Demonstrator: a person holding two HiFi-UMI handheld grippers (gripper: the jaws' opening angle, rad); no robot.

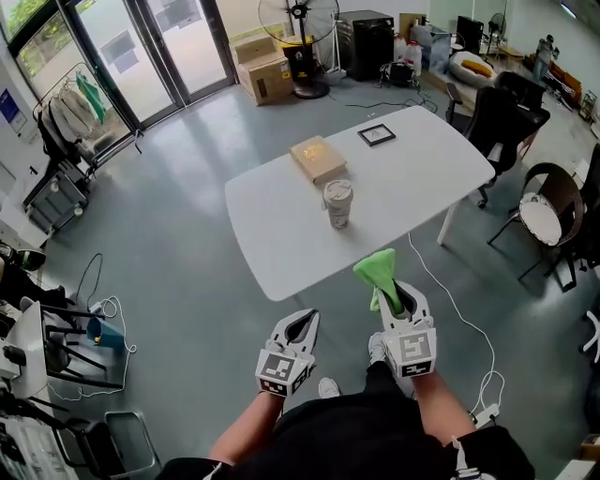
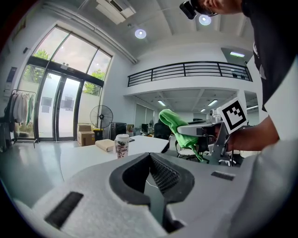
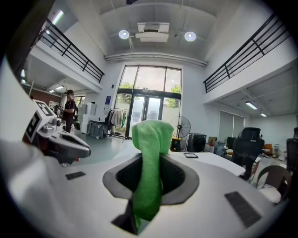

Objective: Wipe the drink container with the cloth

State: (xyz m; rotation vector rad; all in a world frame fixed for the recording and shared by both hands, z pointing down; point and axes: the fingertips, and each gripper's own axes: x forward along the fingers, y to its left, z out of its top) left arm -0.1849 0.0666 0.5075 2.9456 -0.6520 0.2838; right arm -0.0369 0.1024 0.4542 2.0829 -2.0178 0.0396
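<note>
The drink container (image 1: 337,203), a white lidded cup with a patterned sleeve, stands upright near the middle of the white table (image 1: 281,253). It also shows far ahead as the cup (image 2: 122,145) in the left gripper view. My right gripper (image 1: 389,287) is shut on a green cloth (image 1: 379,270), held off the table's near edge, short of the cup. The cloth (image 3: 150,158) sticks up between the jaws of the right gripper (image 3: 151,155). My left gripper (image 1: 309,318) hangs lower left of it, shut and holding nothing; the left gripper (image 2: 150,155) has its jaws closed together.
A tan box (image 1: 318,159) and a black framed item (image 1: 376,134) lie on the table beyond the cup. Chairs (image 1: 548,211) stand to the right. Cables (image 1: 469,328) run on the floor. A fan (image 1: 300,28) and cardboard boxes (image 1: 264,70) stand far back.
</note>
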